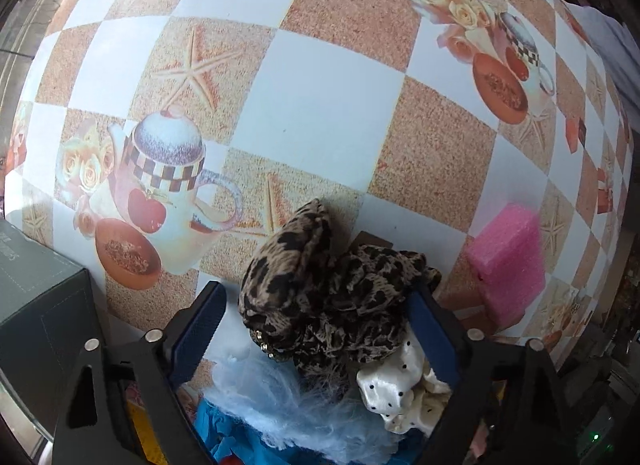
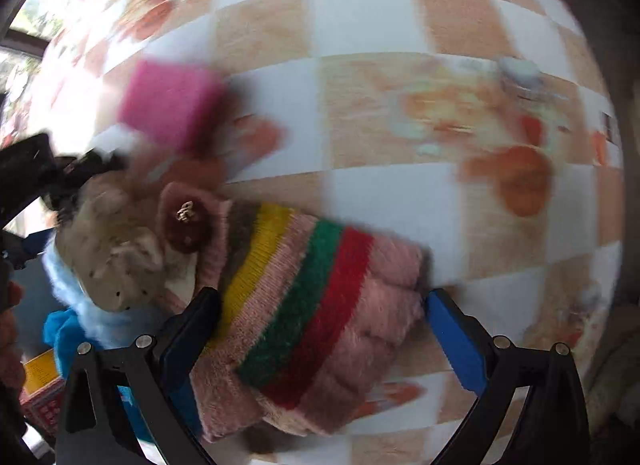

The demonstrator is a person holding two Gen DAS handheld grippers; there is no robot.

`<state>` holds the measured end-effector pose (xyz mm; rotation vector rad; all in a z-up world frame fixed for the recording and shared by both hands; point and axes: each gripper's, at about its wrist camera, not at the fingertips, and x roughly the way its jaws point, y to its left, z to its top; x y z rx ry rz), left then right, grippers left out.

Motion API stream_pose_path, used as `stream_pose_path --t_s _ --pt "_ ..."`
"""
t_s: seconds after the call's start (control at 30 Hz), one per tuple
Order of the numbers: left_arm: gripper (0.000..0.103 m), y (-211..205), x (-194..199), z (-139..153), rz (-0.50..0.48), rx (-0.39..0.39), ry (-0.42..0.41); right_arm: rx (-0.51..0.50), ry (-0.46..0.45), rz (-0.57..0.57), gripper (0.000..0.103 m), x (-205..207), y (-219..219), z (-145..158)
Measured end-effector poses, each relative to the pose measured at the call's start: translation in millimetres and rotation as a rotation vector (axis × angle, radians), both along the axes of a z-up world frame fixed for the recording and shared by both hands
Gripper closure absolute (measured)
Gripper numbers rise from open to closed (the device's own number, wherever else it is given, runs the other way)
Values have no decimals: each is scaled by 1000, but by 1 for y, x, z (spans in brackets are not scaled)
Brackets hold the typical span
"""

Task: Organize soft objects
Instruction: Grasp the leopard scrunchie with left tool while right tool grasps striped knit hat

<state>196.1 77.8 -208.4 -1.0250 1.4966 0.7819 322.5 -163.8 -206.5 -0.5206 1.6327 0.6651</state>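
In the left wrist view my left gripper (image 1: 320,309) stands open around a leopard-print cloth (image 1: 320,289), on top of a pile with a white dotted satin piece (image 1: 400,389), pale blue fluff (image 1: 280,397) and blue cloth (image 1: 224,433). In the blurred right wrist view my right gripper (image 2: 324,313) stands open around a pink knitted piece with yellow, green and red stripes (image 2: 312,313) lying on the table. The same pile (image 2: 116,257) lies to its left. A pink foam block (image 2: 172,105) lies beyond; it also shows in the left wrist view (image 1: 508,261).
The table (image 1: 336,113) has a checked cloth printed with teapots and starfish. A grey-green box (image 1: 40,305) stands at the left edge of the left wrist view. The left gripper's dark body (image 2: 36,173) shows at the left of the right wrist view.
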Motion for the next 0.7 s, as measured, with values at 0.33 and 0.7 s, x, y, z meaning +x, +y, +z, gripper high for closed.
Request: stream_pose_path --t_s 0.33,0.7 --pt "24 33 -15 15 16 -5 -48 -5 -16 -335 3 85 -124 16" --pt "19 -13 -24 -13 7 -48 -6 83 -44 -183 1 87 -104 28"
